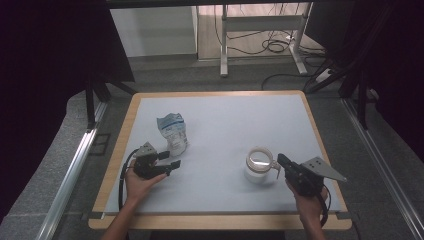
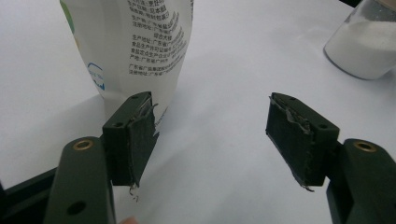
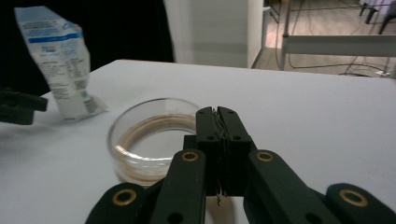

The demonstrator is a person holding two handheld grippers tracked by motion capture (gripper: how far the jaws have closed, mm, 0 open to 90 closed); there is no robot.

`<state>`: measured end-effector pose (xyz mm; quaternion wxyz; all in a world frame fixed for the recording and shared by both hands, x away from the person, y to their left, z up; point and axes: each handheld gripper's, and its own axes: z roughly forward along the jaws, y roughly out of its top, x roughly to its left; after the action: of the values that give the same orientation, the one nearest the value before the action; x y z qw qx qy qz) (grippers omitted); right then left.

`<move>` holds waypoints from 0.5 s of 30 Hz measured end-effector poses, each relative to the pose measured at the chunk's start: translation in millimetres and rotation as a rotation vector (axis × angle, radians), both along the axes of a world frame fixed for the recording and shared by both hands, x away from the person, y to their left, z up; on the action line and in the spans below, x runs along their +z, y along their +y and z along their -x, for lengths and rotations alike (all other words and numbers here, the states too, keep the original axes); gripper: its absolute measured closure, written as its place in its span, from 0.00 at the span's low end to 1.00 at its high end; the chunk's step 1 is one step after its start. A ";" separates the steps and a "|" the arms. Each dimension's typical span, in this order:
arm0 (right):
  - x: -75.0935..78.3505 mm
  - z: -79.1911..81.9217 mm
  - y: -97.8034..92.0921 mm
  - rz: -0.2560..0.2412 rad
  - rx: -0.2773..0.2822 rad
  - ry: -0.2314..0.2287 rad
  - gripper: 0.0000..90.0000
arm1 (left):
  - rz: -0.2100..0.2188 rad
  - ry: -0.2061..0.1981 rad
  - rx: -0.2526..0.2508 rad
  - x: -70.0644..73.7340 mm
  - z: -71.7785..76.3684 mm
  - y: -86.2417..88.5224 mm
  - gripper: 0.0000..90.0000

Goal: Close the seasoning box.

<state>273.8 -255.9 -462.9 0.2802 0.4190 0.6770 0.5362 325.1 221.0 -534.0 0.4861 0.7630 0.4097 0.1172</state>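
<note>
A white pouch [image 1: 173, 131] with blue print stands upright on the left half of the table. My left gripper [image 1: 172, 163] is open just in front of it, nothing between the jaws. In the left gripper view the pouch [image 2: 140, 42] rises right behind the left pad [image 2: 133, 135], apart from it. A lidless glass jar [image 1: 259, 163] holding white powder stands at the right. My right gripper [image 1: 280, 160] is shut, its tips at the jar's right rim. The right gripper view has the shut tips [image 3: 217, 114] over the near edge of the jar [image 3: 149, 135].
The grey mat [image 1: 225, 115] covers a wooden-edged table [image 1: 116, 150]. Beyond the far edge stand a desk frame [image 1: 260, 30] and loose cables [image 1: 280, 47] on the floor. Dark curtains hang at both sides. The jar [image 2: 362, 44] appears at the top right of the left gripper view.
</note>
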 end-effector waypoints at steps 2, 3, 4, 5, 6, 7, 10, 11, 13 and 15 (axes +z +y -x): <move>0.4 -1.6 -9.4 0.000 -0.017 0.000 0.96 | 0.000 0.000 0.001 -0.2 0.1 0.4 0.36; 0.2 -2.5 -14.1 0.003 -0.026 0.007 0.95 | 0.002 0.001 0.002 -0.3 0.0 0.6 0.36; -0.6 -3.8 -18.9 0.002 -0.037 0.008 0.94 | 0.001 0.001 0.003 -0.4 0.0 0.7 0.36; -1.7 -5.4 -23.5 0.001 -0.047 0.009 0.92 | 0.001 0.002 0.003 -0.6 -0.1 0.7 0.36; -3.0 -7.0 -27.9 0.006 -0.054 0.015 0.89 | 0.001 0.003 0.003 -0.8 -0.2 0.7 0.36; -4.9 -8.9 -31.8 0.008 -0.067 0.021 0.85 | 0.000 0.004 0.003 -1.0 -0.2 0.7 0.36; -11.9 -14.7 -42.6 0.023 -0.088 0.044 0.77 | 0.000 0.005 0.001 -1.6 -0.3 0.3 0.36; -14.8 -16.9 -45.7 0.028 -0.094 0.054 0.74 | -0.001 0.006 0.001 -1.9 -0.3 0.1 0.36; -21.4 -21.6 -50.3 0.051 -0.105 0.079 0.67 | -0.002 0.008 0.000 -2.2 -0.4 -0.3 0.36; -28.5 -25.6 -53.5 0.068 -0.112 0.099 0.64 | -0.001 0.008 0.000 -2.3 -0.5 -0.3 0.36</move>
<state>299.4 -309.4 -491.3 0.2900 0.4722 0.6835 0.4751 325.5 220.7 -536.3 0.4841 0.7637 0.4116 0.1141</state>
